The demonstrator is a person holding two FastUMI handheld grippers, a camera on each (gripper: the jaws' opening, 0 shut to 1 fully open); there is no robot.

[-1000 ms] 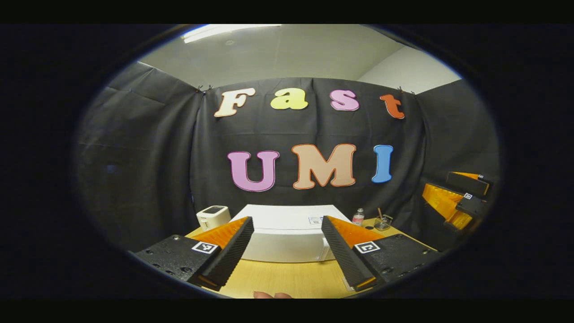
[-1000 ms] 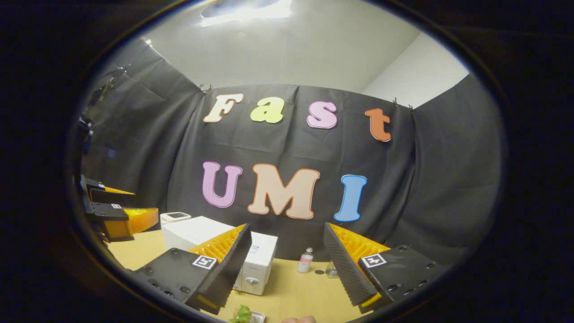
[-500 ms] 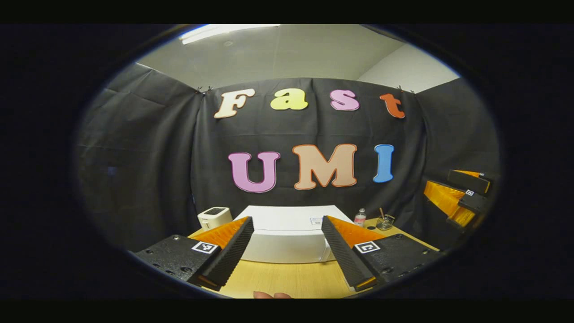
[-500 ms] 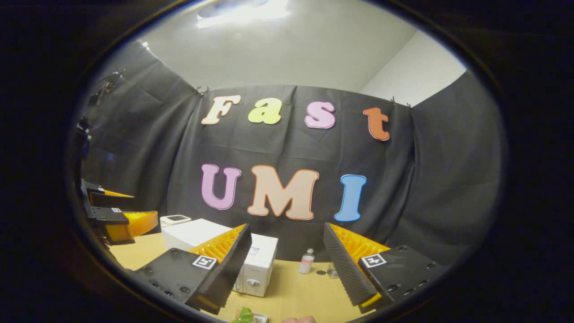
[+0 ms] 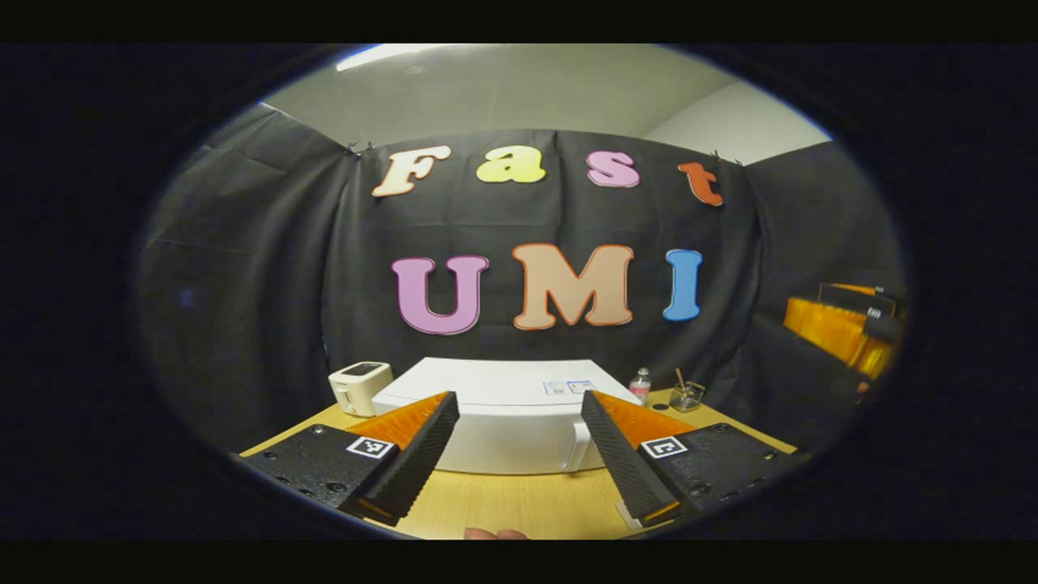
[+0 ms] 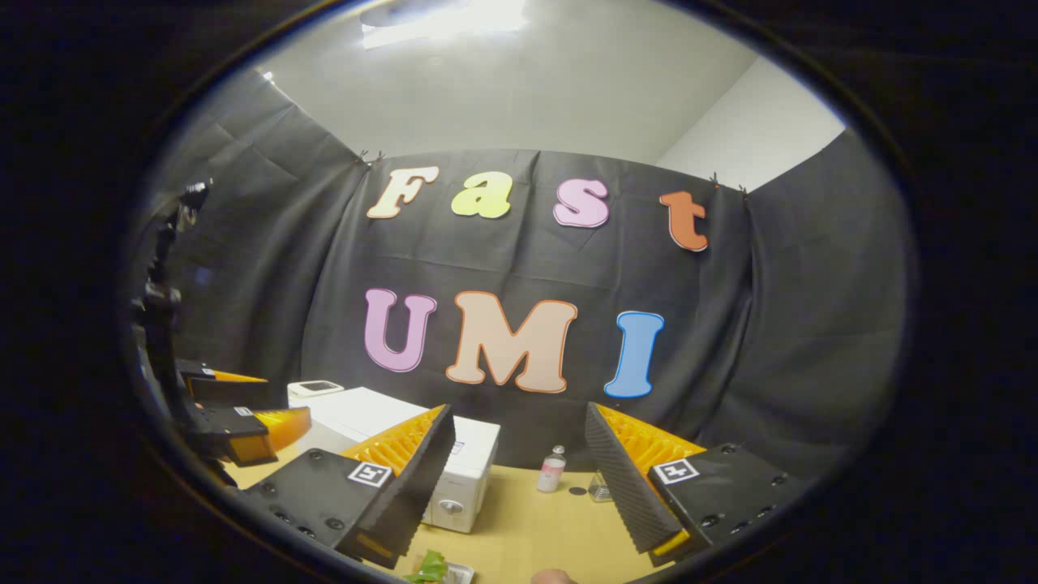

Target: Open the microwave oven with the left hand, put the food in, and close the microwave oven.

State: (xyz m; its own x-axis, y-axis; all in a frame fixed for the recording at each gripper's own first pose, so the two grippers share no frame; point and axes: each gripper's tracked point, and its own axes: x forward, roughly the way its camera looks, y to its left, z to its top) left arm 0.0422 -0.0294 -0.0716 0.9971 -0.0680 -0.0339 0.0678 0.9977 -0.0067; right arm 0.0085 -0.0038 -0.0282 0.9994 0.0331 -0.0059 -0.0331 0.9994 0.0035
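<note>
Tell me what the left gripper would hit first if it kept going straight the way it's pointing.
Probably the white microwave oven. The open left gripper frames its closed front dead ahead over the wooden table, with nothing between them, though the gap's depth is hard to judge.

wooden table, microwave, toaster, bottle

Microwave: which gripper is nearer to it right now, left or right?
Left. The left gripper faces the microwave head-on, open, the closed door framed between its fingers. The right gripper hangs farther back off its knob side, above the food tray.
</note>
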